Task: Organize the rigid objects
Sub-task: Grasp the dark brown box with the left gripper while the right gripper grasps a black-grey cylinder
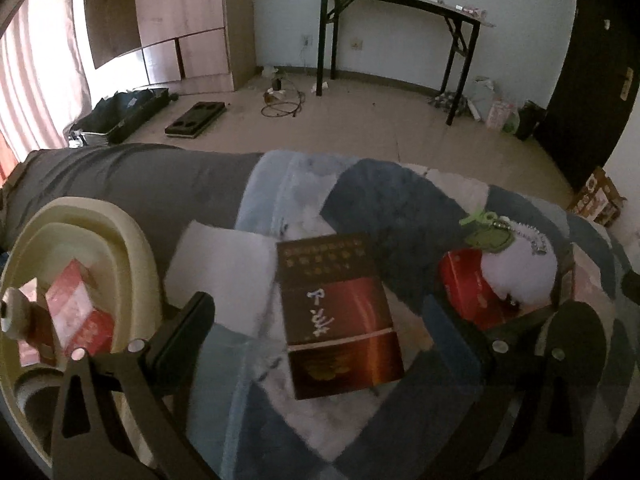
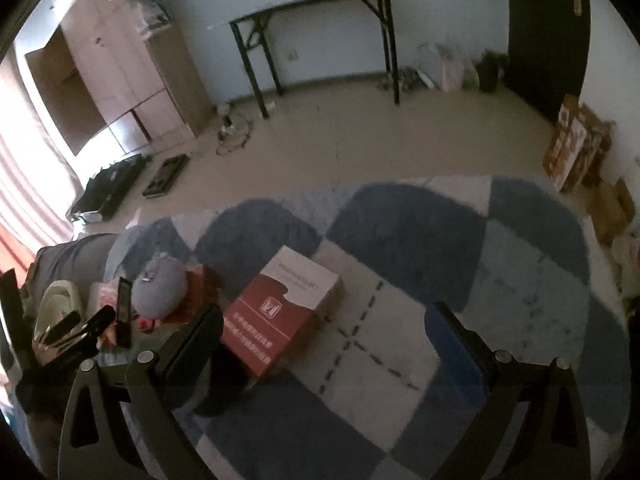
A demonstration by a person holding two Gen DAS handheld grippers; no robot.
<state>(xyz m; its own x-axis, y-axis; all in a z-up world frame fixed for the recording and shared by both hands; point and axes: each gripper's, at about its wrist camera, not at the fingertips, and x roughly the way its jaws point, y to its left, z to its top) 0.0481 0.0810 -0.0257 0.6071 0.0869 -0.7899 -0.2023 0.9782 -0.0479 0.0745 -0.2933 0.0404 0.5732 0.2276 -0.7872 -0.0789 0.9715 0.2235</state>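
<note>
In the left wrist view, the left gripper (image 1: 320, 320) hangs low over a bed covered by a blue-and-white checked blanket (image 1: 384, 208), pointing forward and slightly down, its jaws spread wide and holding nothing. Between the two fingers lies a dark brown box (image 1: 340, 316) with a red band, flat on the blanket and touched by neither finger. Just beyond the right finger a red box (image 1: 464, 284) lies with a white plush keychain (image 1: 520, 272) resting on it. Beside the left finger sits a cream basin (image 1: 132, 248) that holds several red and pink boxes (image 1: 76, 316). A white sheet (image 1: 224, 276) lies on the blanket between the basin and the brown box. On the floor beyond the bed stand a black-legged table (image 1: 400, 0) and a wooden wardrobe (image 1: 180, 20). In the right wrist view, the right gripper (image 2: 332, 340) is held low over the same blanket (image 2: 400, 216), level with the bed, jaws spread wide and gripping nothing. A red-and-white box (image 2: 280, 312) lies flat just ahead of the left finger, slightly skewed, apart from the pads as far as can be told. Farther left, the left gripper (image 2: 100, 320) shows near the plush keychain (image 2: 160, 292) and the basin (image 2: 60, 300).
</note>
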